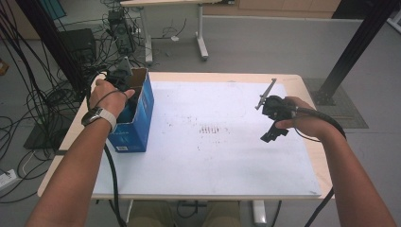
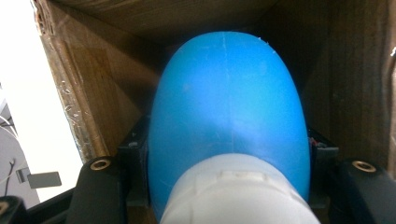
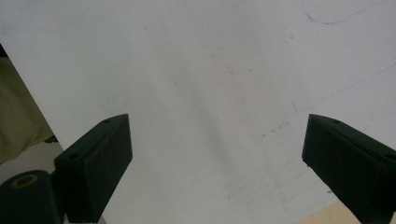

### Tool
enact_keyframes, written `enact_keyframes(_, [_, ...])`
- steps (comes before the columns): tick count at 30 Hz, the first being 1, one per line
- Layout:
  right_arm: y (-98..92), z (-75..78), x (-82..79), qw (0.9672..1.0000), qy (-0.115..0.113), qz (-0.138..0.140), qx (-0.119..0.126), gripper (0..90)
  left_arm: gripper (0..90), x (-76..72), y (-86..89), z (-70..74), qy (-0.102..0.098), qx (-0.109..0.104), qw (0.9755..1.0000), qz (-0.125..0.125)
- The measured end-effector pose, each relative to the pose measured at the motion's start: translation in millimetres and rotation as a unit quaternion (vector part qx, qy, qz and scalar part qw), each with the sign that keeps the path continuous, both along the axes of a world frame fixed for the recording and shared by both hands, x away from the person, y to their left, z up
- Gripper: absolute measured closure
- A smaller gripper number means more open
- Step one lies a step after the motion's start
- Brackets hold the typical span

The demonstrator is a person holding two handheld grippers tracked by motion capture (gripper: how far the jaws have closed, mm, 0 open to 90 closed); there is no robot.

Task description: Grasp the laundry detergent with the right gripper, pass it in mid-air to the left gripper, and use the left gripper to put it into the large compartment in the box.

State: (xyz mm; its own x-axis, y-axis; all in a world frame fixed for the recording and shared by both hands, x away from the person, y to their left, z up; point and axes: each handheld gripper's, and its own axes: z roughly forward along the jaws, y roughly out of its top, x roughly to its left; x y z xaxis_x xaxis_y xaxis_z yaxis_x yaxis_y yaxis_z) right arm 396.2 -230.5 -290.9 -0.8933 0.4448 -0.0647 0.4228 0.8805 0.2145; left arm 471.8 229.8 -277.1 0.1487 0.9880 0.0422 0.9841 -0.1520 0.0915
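You have two tools and one blue box on the desk. Your left tool is sunk in the open top of the box, clenched on one blue and white bottle. Its long axis runs straight out from the tool, blue rounded end pointing away, deeper between the brown cardboard walls, white part nearest the tool. The bottle hides both pads and its near end is cut off. Your right tool hangs released over the bare white sheet.
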Motion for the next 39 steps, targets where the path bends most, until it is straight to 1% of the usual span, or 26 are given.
enact_keyframes(12, [1.8, -1.4, 0.0, 1.0, 0.001, 0.002, 0.0, 8.4, 37.3, -0.1, 0.1, -0.3, -0.001, 0.001, 1.0, -0.002])
enact_keyframes(15, [2.0, -0.7, -0.2, 1.0, 0.0, 0.001, 0.001, 8.4, 37.3, -0.2, -0.5, -0.7, -0.002, 0.005, 1.0, -0.003])
enact_keyframes(39, [0.4, -1.9, -2.0, 1.0, 0.001, -0.001, 0.001, 8.4, 37.3, -0.8, -0.4, -0.9, -0.004, 0.003, 1.0, -0.002])
